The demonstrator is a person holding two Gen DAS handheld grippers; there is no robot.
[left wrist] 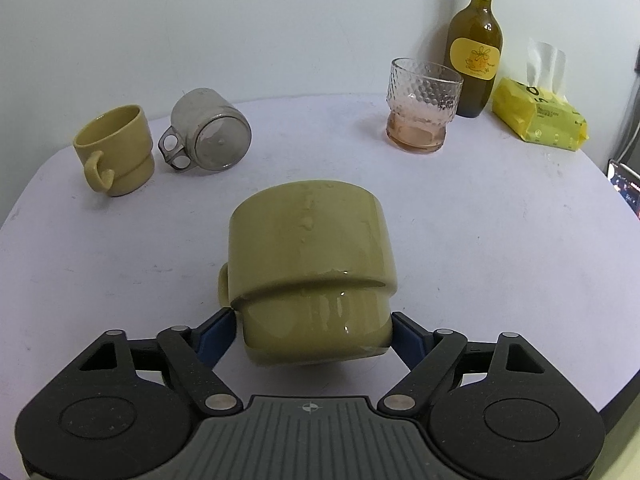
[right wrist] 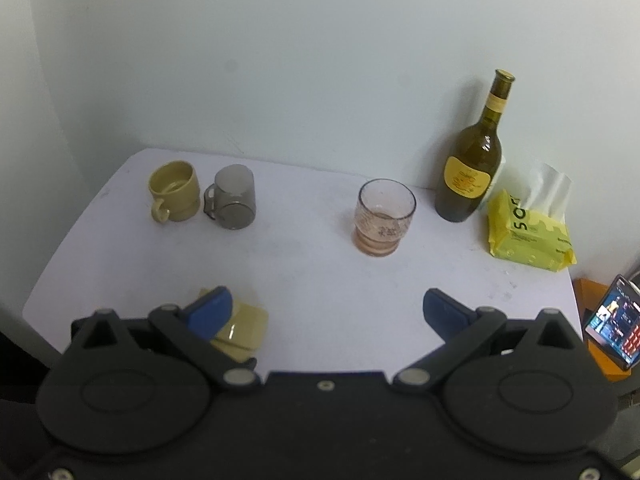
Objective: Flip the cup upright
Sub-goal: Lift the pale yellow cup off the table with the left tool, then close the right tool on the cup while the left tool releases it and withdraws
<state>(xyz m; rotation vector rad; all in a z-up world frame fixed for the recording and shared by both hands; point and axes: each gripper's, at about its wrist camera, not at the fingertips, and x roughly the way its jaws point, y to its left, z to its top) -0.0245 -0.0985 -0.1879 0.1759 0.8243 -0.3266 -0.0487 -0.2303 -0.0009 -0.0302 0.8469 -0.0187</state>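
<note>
The left gripper (left wrist: 314,330) had its blue pads closed against the narrower stepped base of the olive cup (left wrist: 310,268), one pad on each side, so the cup was held between them rather than merely straddled. The cup lay on its side with its base toward the camera and its mouth pointing away across the white table (left wrist: 480,220), its handle (left wrist: 223,284) poking out to the left; whether its wall touched the tabletop or hung just clear could not be told. Beads of water showed on the glaze, so the surface was probably slippery, and the hold was low on the body, near the foot. To do the flip well, I would judge that the wrist should pitch so the mouth swings up while the clamp stays firm, with the foot set flat before the pads part. The right gripper (right wrist: 326,312) hung wide apart and empty above the near edge of the table. Farther back stood an upright yellow mug (left wrist: 116,146), a grey metal mug (left wrist: 210,134) lying on its side just beside it, a dimpled glass (left wrist: 420,106), a wine bottle (left wrist: 476,52) and a yellow tissue pack (left wrist: 540,114), all well clear.
</note>
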